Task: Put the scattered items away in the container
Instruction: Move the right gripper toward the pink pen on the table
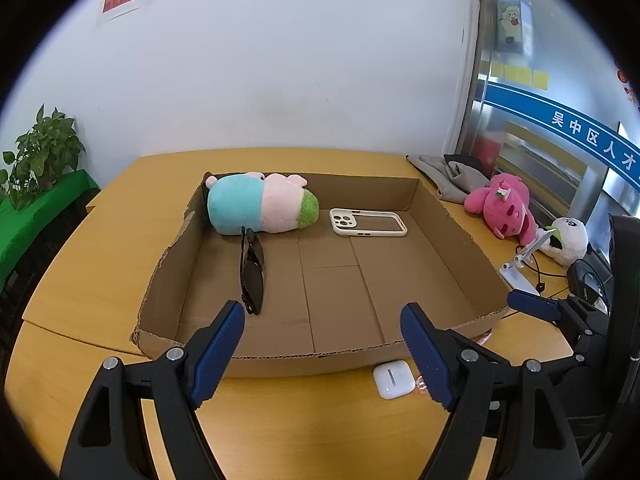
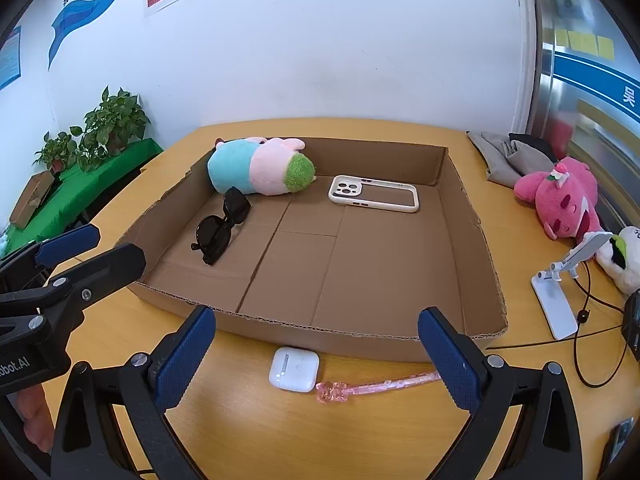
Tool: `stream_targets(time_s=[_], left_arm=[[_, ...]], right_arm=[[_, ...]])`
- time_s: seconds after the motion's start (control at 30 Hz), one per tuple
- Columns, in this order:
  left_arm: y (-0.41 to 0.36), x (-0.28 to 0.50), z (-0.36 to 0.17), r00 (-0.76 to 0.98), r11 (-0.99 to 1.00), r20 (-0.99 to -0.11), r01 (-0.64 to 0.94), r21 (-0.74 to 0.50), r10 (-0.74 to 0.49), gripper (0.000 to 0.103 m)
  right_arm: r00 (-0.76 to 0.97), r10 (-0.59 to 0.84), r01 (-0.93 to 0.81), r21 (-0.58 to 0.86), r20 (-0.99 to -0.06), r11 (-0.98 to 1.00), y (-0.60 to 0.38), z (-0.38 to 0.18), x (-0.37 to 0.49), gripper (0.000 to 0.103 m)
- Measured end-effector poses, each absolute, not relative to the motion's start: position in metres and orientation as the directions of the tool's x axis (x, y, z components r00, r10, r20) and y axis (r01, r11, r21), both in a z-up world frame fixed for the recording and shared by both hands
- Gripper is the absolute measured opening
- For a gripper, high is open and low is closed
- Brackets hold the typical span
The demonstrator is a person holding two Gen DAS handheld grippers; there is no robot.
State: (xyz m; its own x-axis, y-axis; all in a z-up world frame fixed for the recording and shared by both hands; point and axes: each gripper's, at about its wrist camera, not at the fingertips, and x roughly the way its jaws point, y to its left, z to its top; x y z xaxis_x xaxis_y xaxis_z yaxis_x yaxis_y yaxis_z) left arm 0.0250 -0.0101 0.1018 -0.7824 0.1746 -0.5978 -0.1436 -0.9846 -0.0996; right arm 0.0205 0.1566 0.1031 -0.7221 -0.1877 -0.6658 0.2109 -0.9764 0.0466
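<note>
A shallow cardboard box (image 1: 452, 236) (image 2: 464, 216) lies on the yellow table. Inside it are a blue-pink-green plush toy (image 1: 260, 204) (image 2: 260, 166), black sunglasses (image 1: 252, 276) (image 2: 222, 226) and a white phone case (image 1: 367, 222) (image 2: 374, 194). A white earbud case (image 1: 393, 379) (image 2: 295, 368) and a pink transparent stick (image 2: 372, 385) lie on the table just in front of the box's near wall. My left gripper (image 1: 322, 354) is open and empty over the near wall. My right gripper (image 2: 316, 360) is open and empty, straddling the earbud case and stick.
A pink plush (image 1: 504, 204) (image 2: 560, 196), a white plush (image 1: 568, 236) (image 2: 624, 256), a white phone stand (image 1: 520, 268) (image 2: 560, 300) with a black cable, and grey cloth (image 1: 448, 176) (image 2: 504, 156) lie right of the box. Potted plants (image 1: 40, 152) (image 2: 108, 128) stand at left.
</note>
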Motion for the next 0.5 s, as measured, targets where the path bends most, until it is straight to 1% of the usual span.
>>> stream_targets(time_s=[0.3, 0.4, 0.5], left_arm=[[-0.010, 0.026, 0.087, -0.753, -0.980, -0.628, -0.162, -0.113, 0.197, 0.080], [-0.008, 0.027, 0.074, -0.728, -0.976, -0.651, -0.182, -0.116, 0.213, 0.080], [-0.004, 0.027, 0.059, -0.695, -0.971, -0.680, -0.199, -0.129, 0.233, 0.080]], right_arm=[[-0.704, -0.193, 0.192, 0.078, -0.683, -0.978, 0.174, 0.087, 0.021, 0.103], [-0.670, -0.166, 0.123, 0.112, -0.723, -0.986, 0.200, 0.064, 0.019, 0.103], [-0.610, -0.159, 0.022, 0.184, -0.776, -0.983, 0.231, 0.036, 0.014, 0.103]])
